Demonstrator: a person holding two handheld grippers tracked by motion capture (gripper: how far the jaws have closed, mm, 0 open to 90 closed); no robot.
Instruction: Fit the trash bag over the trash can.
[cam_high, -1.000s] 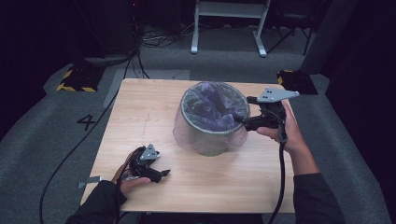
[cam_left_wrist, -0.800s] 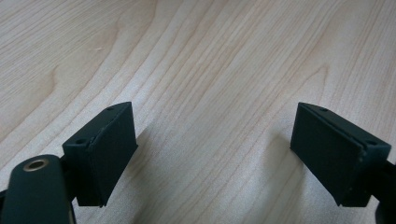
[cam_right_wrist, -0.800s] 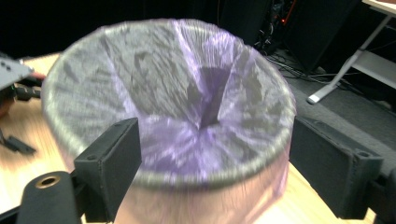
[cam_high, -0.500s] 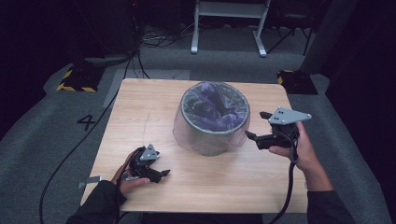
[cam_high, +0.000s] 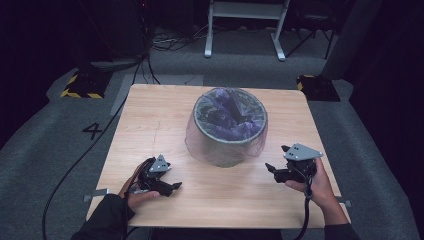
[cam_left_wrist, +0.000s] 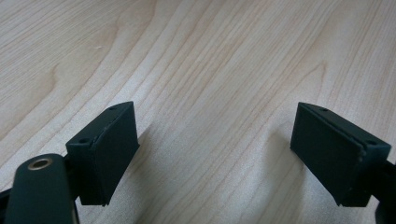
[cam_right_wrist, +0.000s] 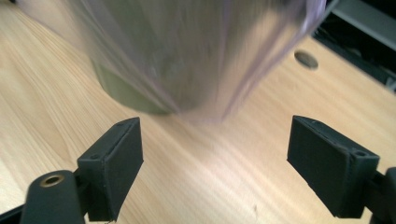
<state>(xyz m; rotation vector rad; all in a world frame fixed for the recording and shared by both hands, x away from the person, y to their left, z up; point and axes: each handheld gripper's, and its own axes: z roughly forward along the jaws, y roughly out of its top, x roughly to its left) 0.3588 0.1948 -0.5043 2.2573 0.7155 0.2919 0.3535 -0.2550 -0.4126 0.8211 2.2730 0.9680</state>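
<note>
Bin (cam_high: 227, 135) and its translucent purple liner (cam_high: 250, 142) stood upright near the middle of the wooden table (cam_high: 150, 115), a little toward the far edge. The liner was folded over the rim and hung loose down the outside, so the bin's wall was veiled by it in the high view. The inside was dark and crumpled, and nothing in it could be made out.

The left gripper (cam_high: 172, 187) sat low over the table's near-left part, well apart from the bin, held in the person's left hand (cam_high: 137, 192). Its own view showed the left gripper (cam_left_wrist: 215, 154) with both jaws spread wide and only bare wood grain between them; whether it rested on the surface could not be told.

The right gripper (cam_high: 272, 169) was held in the right hand (cam_high: 317, 187) near the bin's right side, apart from it, jaws pointing toward it. In its own view the right gripper (cam_right_wrist: 215, 163) had its jaws wide apart with nothing between them. Beyond them the bin (cam_right_wrist: 130, 95) and liner (cam_right_wrist: 196, 56) were smeared by motion blur and cut off at the top edge, so the rim was out of frame. A small round hole (cam_right_wrist: 306, 59) in the tabletop lay to the right of the liner.
</note>
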